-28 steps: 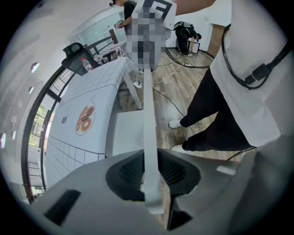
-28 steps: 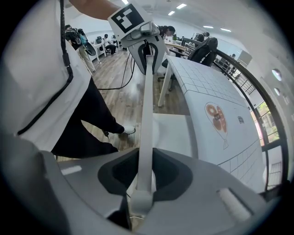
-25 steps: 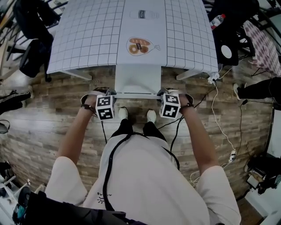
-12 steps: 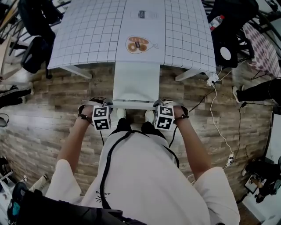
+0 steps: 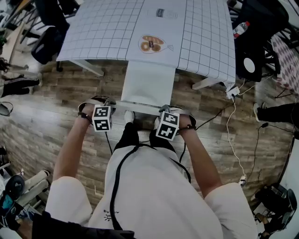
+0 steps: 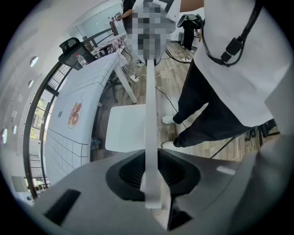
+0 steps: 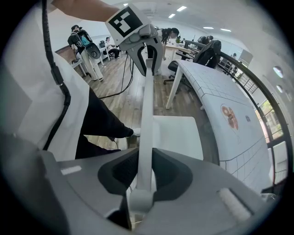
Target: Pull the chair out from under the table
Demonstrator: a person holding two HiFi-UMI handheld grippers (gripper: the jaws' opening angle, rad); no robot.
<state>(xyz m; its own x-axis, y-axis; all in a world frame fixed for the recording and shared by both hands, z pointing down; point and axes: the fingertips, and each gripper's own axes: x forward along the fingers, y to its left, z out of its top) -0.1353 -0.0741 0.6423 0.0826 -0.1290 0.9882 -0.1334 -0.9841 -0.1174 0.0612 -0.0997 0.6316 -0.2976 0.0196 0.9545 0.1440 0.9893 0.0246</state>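
The chair (image 5: 148, 84) looks smooth matt white plastic; the floor (image 5: 51, 119) is grained wood plank.

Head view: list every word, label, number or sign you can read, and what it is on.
Label on the bottle picture printed on the table: too small to read.
Cube on the left gripper: square code marker, no words; same on the right gripper.
Nothing else legible.

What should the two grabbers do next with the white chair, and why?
Probably a short pull back toward the person. The left gripper and right gripper are both shut on the top rail of the chair. In the head view the seat has its far edge right at the table edge, so the chair looks not quite clear of it.
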